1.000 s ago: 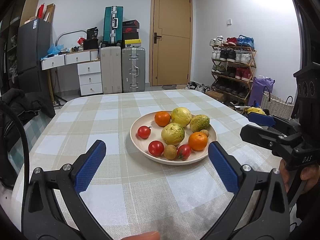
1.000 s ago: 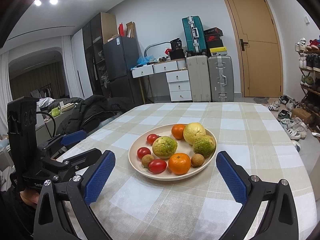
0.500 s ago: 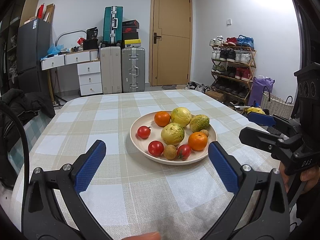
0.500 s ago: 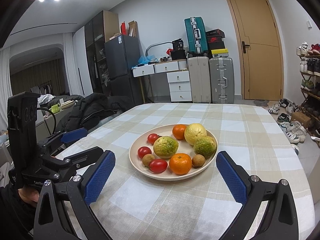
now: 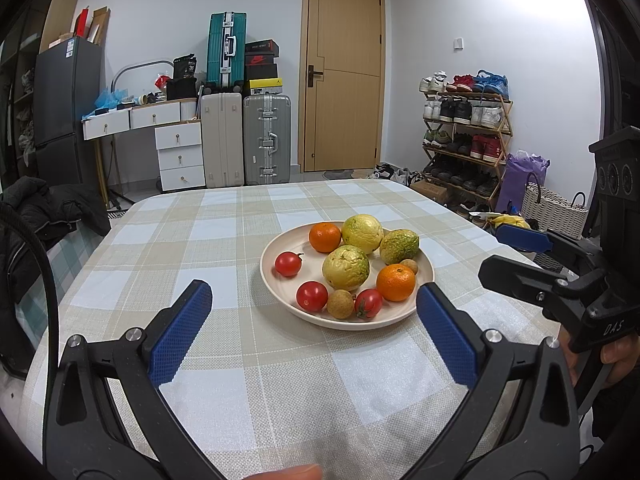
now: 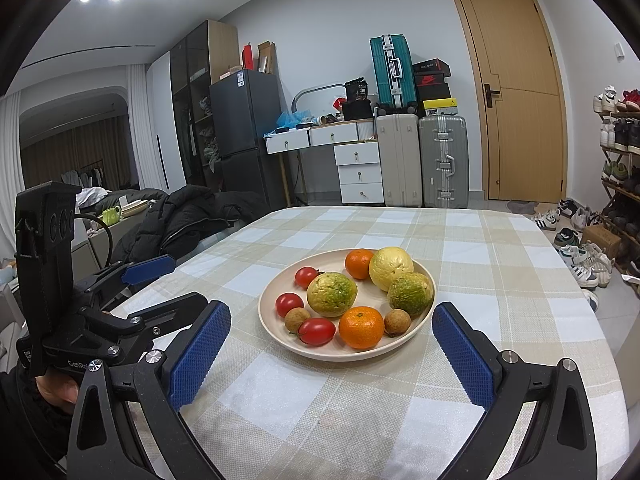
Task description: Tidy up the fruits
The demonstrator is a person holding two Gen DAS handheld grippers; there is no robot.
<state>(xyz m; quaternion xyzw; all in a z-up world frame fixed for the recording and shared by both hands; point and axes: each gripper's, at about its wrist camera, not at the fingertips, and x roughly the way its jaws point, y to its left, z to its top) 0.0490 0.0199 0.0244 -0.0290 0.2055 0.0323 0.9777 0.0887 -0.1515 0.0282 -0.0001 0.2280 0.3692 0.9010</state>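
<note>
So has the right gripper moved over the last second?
Yes, slightly. In the right wrist view the plate and wooden door sit a little lower and further right than before, so the right gripper tilted up and left.

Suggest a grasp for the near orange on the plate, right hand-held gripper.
Probably pinch the near orange across its widest middle, coming from above. Its top is clear, but a red tomato and a small brown fruit crowd its sides, so keep the right hand-held gripper fingers off them.
</note>
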